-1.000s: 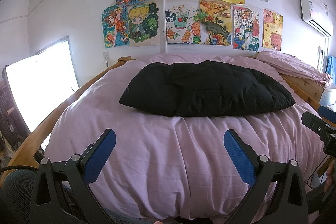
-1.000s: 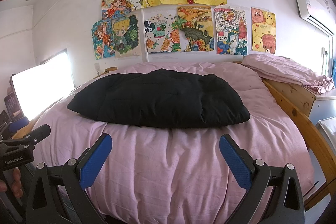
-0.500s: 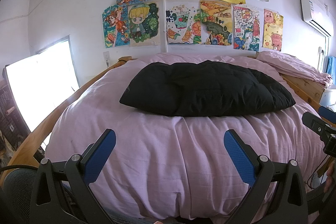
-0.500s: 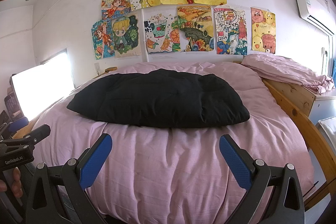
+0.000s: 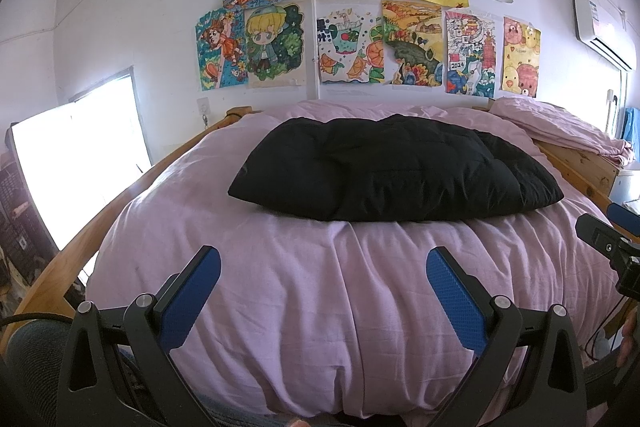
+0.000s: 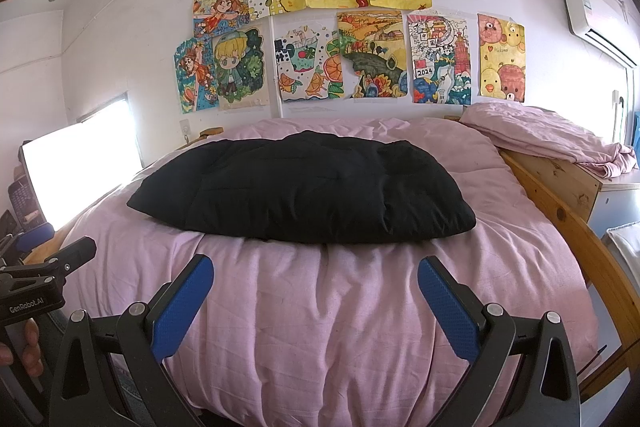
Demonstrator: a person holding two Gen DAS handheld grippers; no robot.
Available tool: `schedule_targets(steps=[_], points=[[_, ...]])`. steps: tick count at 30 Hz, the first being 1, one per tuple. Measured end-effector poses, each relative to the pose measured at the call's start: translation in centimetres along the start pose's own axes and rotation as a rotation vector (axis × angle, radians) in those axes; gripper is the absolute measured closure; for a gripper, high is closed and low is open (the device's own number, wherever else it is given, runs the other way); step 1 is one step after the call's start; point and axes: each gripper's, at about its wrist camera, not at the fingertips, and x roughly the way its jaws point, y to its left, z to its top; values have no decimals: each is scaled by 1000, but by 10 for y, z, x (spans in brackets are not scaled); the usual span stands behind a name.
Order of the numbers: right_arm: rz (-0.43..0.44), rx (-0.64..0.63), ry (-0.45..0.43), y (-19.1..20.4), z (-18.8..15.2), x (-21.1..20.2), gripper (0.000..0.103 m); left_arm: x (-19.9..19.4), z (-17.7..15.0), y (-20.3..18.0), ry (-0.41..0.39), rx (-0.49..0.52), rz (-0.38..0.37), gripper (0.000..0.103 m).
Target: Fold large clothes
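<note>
A wide bed covered in wrinkled pink cotton bedding (image 5: 312, 291) fills the space ahead of both grippers. On it, well beyond the fingertips, lies a puffy black quilted garment (image 5: 396, 175), folded into a flat pillow-like bundle. The left gripper (image 5: 324, 283) hovers over the bed's near edge, blue-padded fingers spread wide and holding nothing. The right gripper (image 6: 316, 287) beside it is likewise spread and empty.
</note>
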Motion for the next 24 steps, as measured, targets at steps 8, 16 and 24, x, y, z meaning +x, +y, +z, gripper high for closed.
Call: schedule_targets(steps=[8,16,24], points=[[1,2,1,0,0,0,0,4,3,11,31,-35,32,2],[-2,1,1,1,0,1,0,6,2,10,32,-19,29,2],[-2,1,1,1,0,1,0,7,2,10,30,-15,26,2]])
